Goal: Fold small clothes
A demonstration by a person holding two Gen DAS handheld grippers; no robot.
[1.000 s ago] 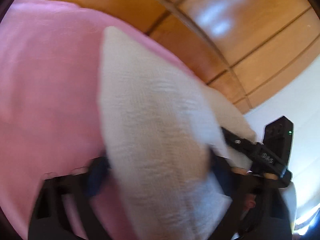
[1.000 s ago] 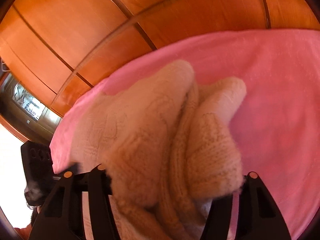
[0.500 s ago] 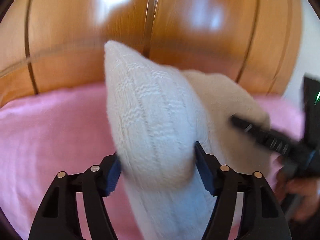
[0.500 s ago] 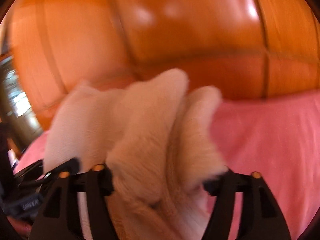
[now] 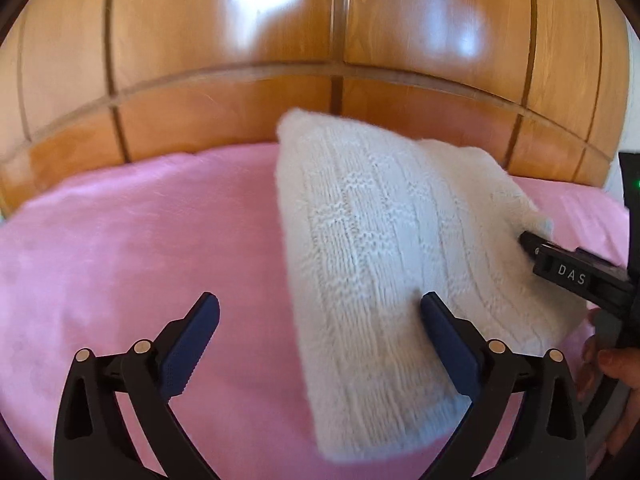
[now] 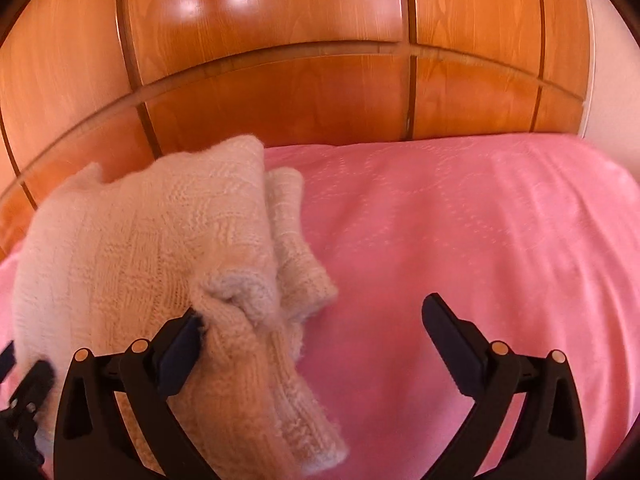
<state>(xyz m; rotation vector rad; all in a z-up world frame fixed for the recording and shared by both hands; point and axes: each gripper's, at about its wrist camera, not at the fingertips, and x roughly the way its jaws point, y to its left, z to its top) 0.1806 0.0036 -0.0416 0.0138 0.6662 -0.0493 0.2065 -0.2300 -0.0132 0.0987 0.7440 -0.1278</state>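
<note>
Both of your tongs are opening, their jaws spread wide with nothing pinched. Your left gripper has the cream knitted garment lying between its fingers, resting against the right-hand pad while the left-hand pad stands clear over the pink bedspread. Your right gripper is just as wide: the folded knit leans on its left-hand pad, and the other finger is well apart from it over bare pink cover. In the left wrist view your right tool comes in from the right edge, its tip seemingly touching the wool, though blur makes that uncertain. Further out, the garment lies bunched in a thick fold on the bed. Behind the bed stands a panelled wooden headboard.
</note>
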